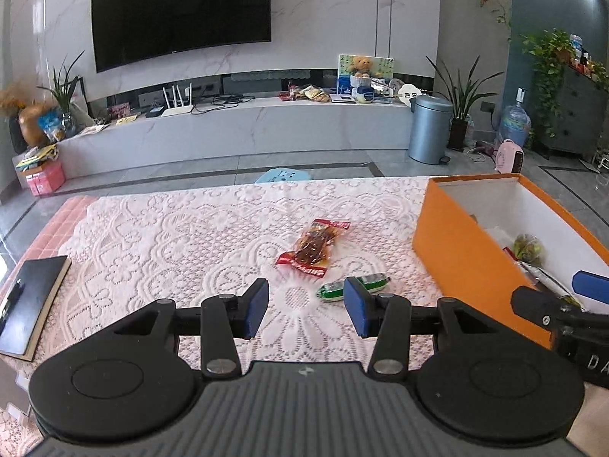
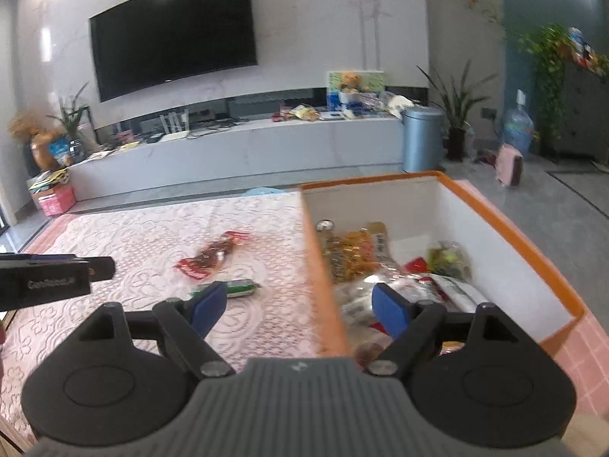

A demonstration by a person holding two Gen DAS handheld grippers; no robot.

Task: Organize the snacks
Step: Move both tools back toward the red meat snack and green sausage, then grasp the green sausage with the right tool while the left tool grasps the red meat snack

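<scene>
A red-edged clear snack packet [image 1: 314,247] lies on the lace tablecloth [image 1: 171,236]. A green sausage snack [image 1: 352,285] lies just nearer, right behind my left gripper's right finger. My left gripper [image 1: 306,312] is open and empty above the cloth. An orange box [image 1: 456,262] with white inside stands at the right and holds several snacks [image 2: 380,266]. My right gripper [image 2: 300,310] is open and empty, straddling the box's left wall [image 2: 323,278]. The red packet [image 2: 213,255] and green sausage [image 2: 238,288] also show in the right wrist view.
A black notebook [image 1: 28,304] with a pen lies at the table's left edge. A blue stool [image 1: 283,176] stands beyond the far edge. A TV bench, grey bin [image 1: 430,129] and plants stand at the back.
</scene>
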